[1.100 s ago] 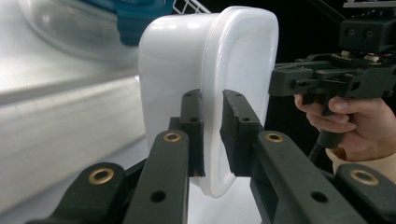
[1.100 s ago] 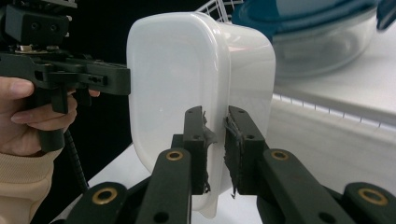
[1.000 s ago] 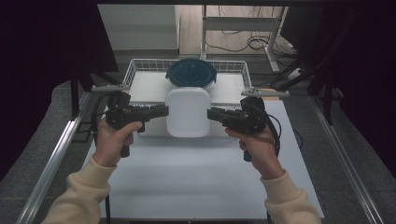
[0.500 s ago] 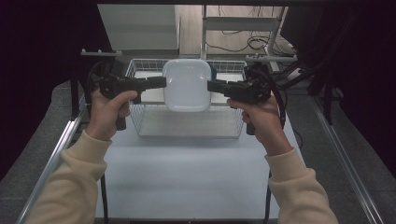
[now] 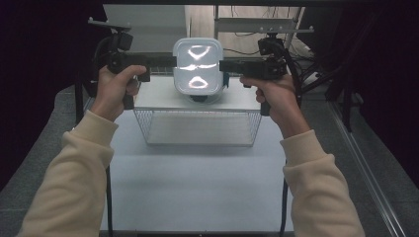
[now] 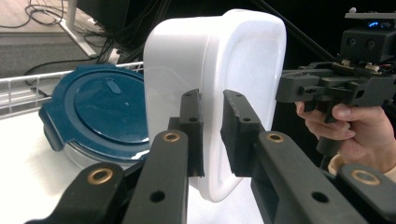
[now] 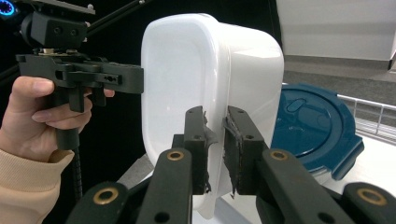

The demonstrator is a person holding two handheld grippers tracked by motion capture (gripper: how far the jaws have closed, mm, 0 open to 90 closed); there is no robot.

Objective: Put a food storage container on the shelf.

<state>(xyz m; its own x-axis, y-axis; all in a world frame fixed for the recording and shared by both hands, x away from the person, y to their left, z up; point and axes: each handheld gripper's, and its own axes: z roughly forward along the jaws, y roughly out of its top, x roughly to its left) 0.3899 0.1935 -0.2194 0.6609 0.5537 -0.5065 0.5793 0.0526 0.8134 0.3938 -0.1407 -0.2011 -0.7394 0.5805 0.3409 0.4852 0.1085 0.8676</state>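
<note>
A white plastic tub (image 5: 197, 66) hangs in the air above a wire basket (image 5: 197, 129), turned on edge with one broad face toward the high view. My left gripper (image 5: 169, 61) is shut on its left wall and my right gripper (image 5: 226, 65) on its right wall. In the left gripper view the jaws (image 6: 212, 135) pinch the tub's rim (image 6: 243, 70), with the right gripper's tip (image 6: 289, 88) beyond it. In the right gripper view the jaws (image 7: 215, 144) clamp the opposite wall of the tub (image 7: 187, 70), and the left gripper's tip (image 7: 135, 77) touches the far side.
A round container with a dark blue lid (image 6: 93, 116) lies in the basket behind the tub; the same lid (image 7: 313, 126) appears in the right gripper view. The white table (image 5: 197, 187) stretches in front of the basket. Cables and metal stands are at the back.
Both grippers have risen with the tub, lifting it out of the basket and up toward the camera. The tub has tipped from lying flat to standing on edge.
</note>
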